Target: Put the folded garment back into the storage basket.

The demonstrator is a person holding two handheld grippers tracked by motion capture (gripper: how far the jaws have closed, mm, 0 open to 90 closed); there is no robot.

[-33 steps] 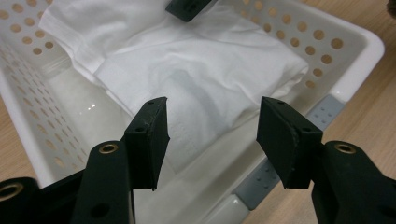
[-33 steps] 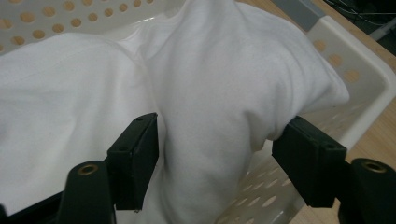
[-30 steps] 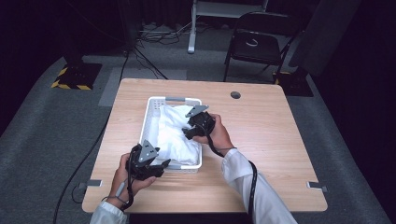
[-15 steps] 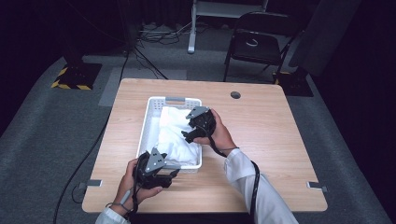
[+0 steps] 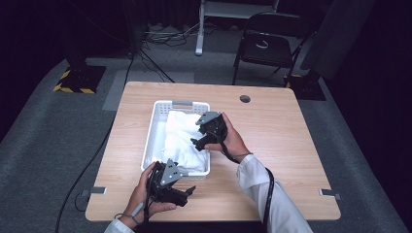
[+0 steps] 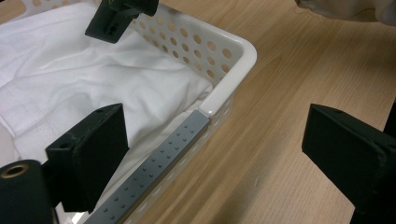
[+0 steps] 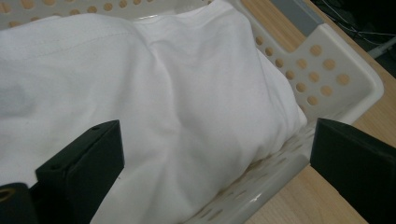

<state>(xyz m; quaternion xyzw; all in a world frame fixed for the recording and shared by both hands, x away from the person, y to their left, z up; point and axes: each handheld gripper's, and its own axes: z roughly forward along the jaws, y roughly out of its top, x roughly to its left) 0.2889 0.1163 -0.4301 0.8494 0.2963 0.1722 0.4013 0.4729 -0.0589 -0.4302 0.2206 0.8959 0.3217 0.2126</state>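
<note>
A white perforated basket [image 5: 150,141] stands left of centre on the wooden table, holding crumpled white cloth [image 5: 180,136]. My right gripper [image 5: 198,138] hovers over the basket's right side, open. In the right gripper view its jaws [image 7: 219,158] stand wide apart above the cloth [image 7: 163,93], near a basket corner [image 7: 336,70]. My left gripper [image 5: 184,187] is at the basket's near end, low over the table, open. In the left gripper view its jaws [image 6: 219,154] straddle the basket's near corner [image 6: 229,46] and grey handle [image 6: 159,163], gripping nothing. The cloth [image 6: 93,79] lies behind them.
Bare wood [image 5: 272,145] spreads right of the basket, with a round cable hole [image 5: 245,98] near the far edge. A black chair [image 5: 265,48] and floor cables [image 5: 155,53] lie beyond the table. The right hand's white sleeve [image 5: 262,179] crosses the near right.
My left gripper has moved right and a little toward the person, and it now sits at the basket's near right corner. The right gripper has hardly moved.
</note>
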